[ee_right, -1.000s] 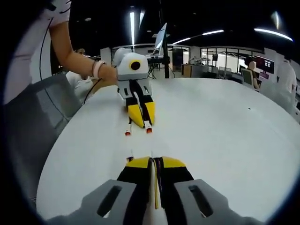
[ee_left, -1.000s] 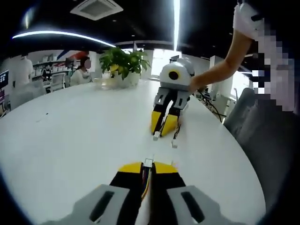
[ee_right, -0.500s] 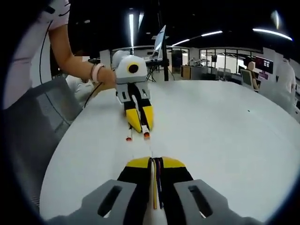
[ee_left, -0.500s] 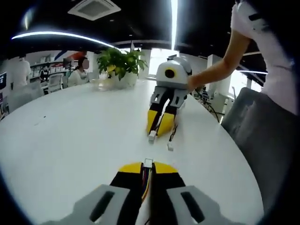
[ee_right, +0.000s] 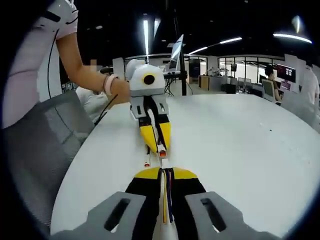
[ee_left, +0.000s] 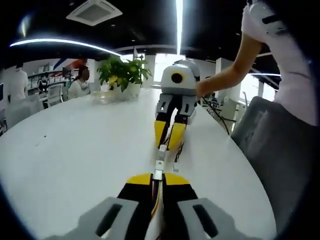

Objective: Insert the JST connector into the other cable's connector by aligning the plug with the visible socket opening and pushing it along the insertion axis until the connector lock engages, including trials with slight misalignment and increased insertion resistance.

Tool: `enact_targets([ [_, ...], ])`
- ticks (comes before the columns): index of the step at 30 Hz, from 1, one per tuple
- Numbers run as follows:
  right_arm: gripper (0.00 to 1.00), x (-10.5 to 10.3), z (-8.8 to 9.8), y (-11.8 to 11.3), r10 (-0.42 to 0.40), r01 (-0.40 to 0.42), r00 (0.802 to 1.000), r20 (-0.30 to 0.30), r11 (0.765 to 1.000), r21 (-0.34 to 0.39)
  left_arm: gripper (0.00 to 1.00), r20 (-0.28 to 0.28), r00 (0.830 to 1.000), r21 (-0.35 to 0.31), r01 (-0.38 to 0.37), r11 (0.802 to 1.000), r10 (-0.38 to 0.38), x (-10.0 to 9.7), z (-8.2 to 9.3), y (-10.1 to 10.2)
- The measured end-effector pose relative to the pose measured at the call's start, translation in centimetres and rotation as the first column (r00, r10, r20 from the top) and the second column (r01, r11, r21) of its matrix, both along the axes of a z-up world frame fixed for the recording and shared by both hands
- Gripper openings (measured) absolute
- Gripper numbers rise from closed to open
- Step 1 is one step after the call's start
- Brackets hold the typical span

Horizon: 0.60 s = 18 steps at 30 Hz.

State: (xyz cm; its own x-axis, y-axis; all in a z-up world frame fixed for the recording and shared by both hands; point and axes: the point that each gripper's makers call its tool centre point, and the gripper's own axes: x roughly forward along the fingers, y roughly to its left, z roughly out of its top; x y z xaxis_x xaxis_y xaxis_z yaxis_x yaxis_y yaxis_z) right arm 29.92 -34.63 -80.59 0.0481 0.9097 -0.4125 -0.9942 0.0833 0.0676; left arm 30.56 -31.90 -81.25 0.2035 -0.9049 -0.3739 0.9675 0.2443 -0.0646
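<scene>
1. JST connector (ee_left: pixel 158 174): small white plug, sticking out just past the tips of the left claw (ee_left: pixel 157 181). By the look of it light, rigid plastic with a fragile lock tab; it is best held on the housing or the wires right behind it, never by the loose lead alone.
2. Mating connector (ee_left: pixel 161 151): white housing at the tip of the right claw (ee_left: pixel 167 145), seen in the left gripper view just ahead of the plug. The two housings are near and roughly in line; whether they touch cannot be told. A second small end (ee_left: pixel 174 161) hangs beside it on a thin lead.
3. Wires (ee_right: pixel 166 197): thin coloured strands, soft and limp, running back between the jaws of the right claw (ee_right: pixel 165 172). They will likely buckle if pushed from far back.
4. Claws: both closed, each clamping its own cable with yellow-tipped jaws pressed together.
5. Pose: the two claws face each other nose to nose, low over the white tabletop (ee_left: pixel 75 145), jaws close to level. In the right gripper view the left claw (ee_right: pixel 156 145) points straight in, with a red-marked end (ee_right: pixel 162 148) at its tip.
6. Person: a forearm (ee_left: pixel 225 77) reaches in to the right claw's body; a wrist with a band (ee_right: pixel 108 85) holds the left one.
</scene>
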Motion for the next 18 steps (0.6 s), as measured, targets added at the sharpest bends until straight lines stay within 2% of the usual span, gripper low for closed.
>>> enact_targets([
  [18,0.04,-0.46,0.11,0.87,0.044,-0.044,0.999,0.013,0.999,-0.008,0.00,0.005,0.999,0.020,0.034,0.999,-0.034,-0.12,0.00,-0.83],
])
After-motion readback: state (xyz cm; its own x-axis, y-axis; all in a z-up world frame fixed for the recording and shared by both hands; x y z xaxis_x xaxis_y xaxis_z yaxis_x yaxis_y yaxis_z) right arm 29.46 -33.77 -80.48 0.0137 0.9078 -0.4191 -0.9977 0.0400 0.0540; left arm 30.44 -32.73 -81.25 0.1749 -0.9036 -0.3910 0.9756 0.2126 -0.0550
